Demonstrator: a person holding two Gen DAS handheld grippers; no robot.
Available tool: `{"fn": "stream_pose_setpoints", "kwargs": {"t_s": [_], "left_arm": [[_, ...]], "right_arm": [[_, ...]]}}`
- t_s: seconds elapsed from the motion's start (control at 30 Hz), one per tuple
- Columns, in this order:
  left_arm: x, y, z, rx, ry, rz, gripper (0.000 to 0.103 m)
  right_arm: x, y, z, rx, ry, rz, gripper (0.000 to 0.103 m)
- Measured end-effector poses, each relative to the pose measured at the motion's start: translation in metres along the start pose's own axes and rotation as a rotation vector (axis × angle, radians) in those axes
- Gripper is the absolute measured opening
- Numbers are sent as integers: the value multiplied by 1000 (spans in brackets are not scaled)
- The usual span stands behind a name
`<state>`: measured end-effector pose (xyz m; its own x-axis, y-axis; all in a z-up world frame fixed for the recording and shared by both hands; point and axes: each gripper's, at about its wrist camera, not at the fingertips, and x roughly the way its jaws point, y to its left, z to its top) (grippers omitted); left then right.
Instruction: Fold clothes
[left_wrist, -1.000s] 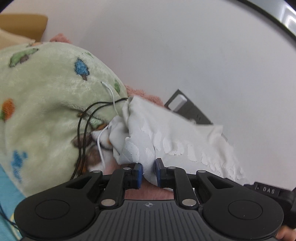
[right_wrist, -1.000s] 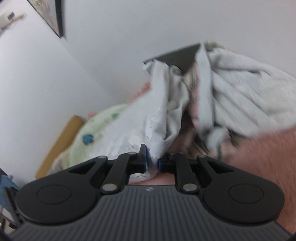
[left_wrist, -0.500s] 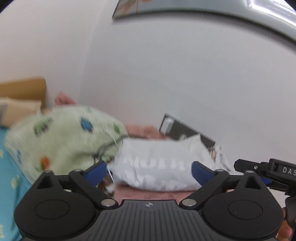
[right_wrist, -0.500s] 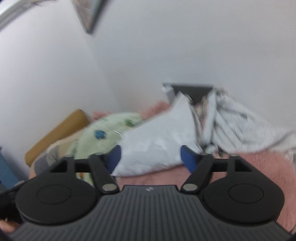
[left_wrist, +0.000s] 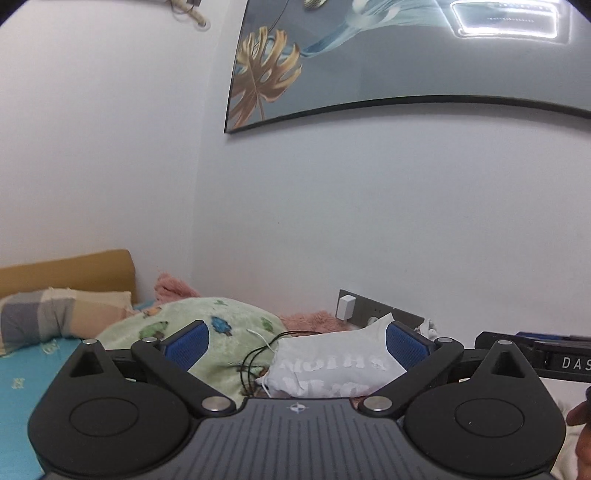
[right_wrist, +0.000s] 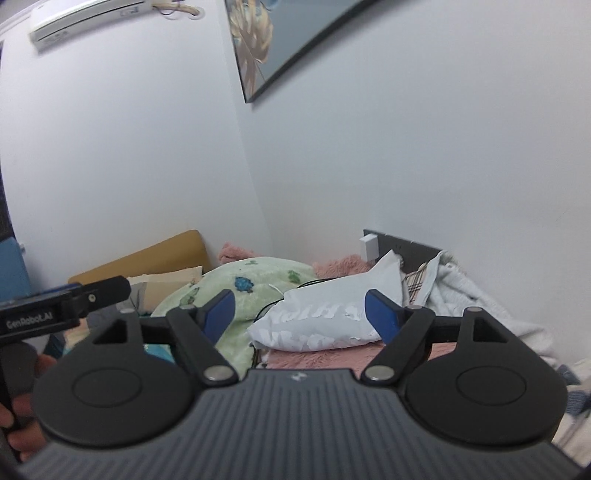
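A folded white garment with cracked white lettering (left_wrist: 332, 365) lies on the pink fuzzy bed cover against the wall; it also shows in the right wrist view (right_wrist: 321, 317). My left gripper (left_wrist: 297, 345) is open and empty, held back from the garment. My right gripper (right_wrist: 301, 314) is open and empty too, also back from it. The left gripper's body shows at the left edge of the right wrist view (right_wrist: 55, 306).
A green printed blanket (left_wrist: 177, 332) is heaped left of the garment, with black and white cables (left_wrist: 258, 350) over it. A grey towel and plaid cloth (right_wrist: 461, 291) lie to the right. A wall socket with charger (left_wrist: 347, 308) and a pillow (left_wrist: 48, 314) sit behind.
Both grippers let go of the white garment, opened wide, and pulled back and up. The garment now lies folded on the bed.
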<state>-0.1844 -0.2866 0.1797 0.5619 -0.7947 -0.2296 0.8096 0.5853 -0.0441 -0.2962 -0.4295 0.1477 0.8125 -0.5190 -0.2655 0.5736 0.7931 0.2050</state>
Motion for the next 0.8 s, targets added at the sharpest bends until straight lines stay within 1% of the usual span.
{"fn": "stream_pose_setpoints", "kwargs": {"t_s": [0.1,0.27,0.6,0.8], "left_arm": [[-12,-5,-7,-10,-4,8,103],[-23,-13,-12,-16,6,25,103],[-48,-28,11,17,-15,83,103],[-55,-32,14,16,-13,105,103]], "right_arm": [[-11,4,-7,-27,-9,-13,79],[-22,7,-14,-47,-13,0,79],[-42,-1,-2,-26,-46,0,79],[-42,-5,-5,-14,-32,17,79]]}}
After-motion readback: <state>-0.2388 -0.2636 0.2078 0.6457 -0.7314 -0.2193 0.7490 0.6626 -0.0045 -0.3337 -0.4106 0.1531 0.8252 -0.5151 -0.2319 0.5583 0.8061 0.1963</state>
